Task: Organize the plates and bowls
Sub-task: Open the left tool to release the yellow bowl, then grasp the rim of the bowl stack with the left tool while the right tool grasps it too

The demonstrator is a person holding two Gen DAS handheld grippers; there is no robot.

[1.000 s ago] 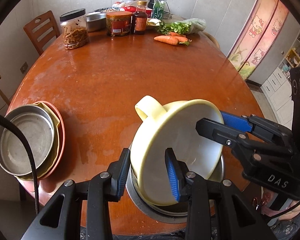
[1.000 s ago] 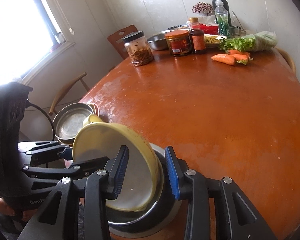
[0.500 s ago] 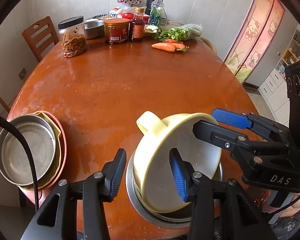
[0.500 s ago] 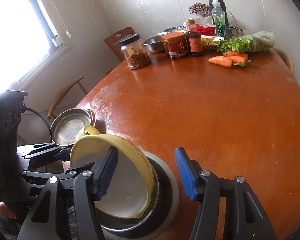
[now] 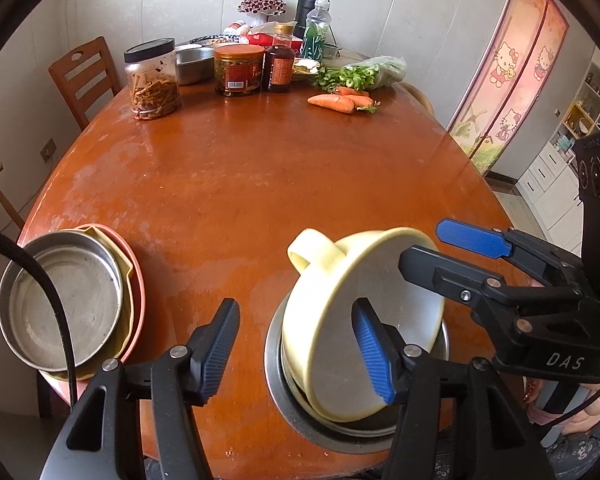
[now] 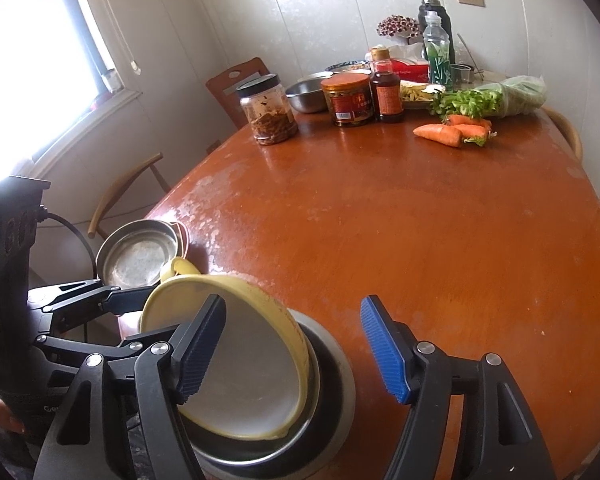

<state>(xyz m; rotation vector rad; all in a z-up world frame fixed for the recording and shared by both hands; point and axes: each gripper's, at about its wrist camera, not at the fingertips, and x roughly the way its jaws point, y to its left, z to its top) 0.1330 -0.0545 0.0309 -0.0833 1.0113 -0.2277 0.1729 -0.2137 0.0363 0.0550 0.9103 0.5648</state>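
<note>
A pale yellow bowl (image 5: 360, 320) with a loop handle leans tilted inside a steel bowl (image 5: 284, 400) at the table's near edge. My left gripper (image 5: 296, 350) is opening. The bowl's left rim stands between its jaws, and neither pad presses on it. In the right wrist view the yellow bowl (image 6: 244, 376) and steel bowl (image 6: 336, 380) lie under my right gripper (image 6: 294, 348). It is opening too, astride the bowl's right rim without touching it. Each gripper shows in the other's view: right gripper (image 5: 420, 240), left gripper (image 6: 156, 312). A plate stack (image 5: 68, 300) sits at the left edge.
The plate stack (image 6: 136, 256) is a steel pan on yellow and pink plates. At the far end of the table (image 5: 260, 180) stand jars (image 5: 152, 80), a sauce bottle (image 5: 278, 64), a steel bowl (image 5: 194, 64), carrots (image 5: 336, 102) and greens. Wooden chairs (image 5: 84, 76) line the left side.
Both grippers have gone from shut on the yellow bowl's rim to wide apart. The bowl has sunk a little and now leans in the steel bowl.
</note>
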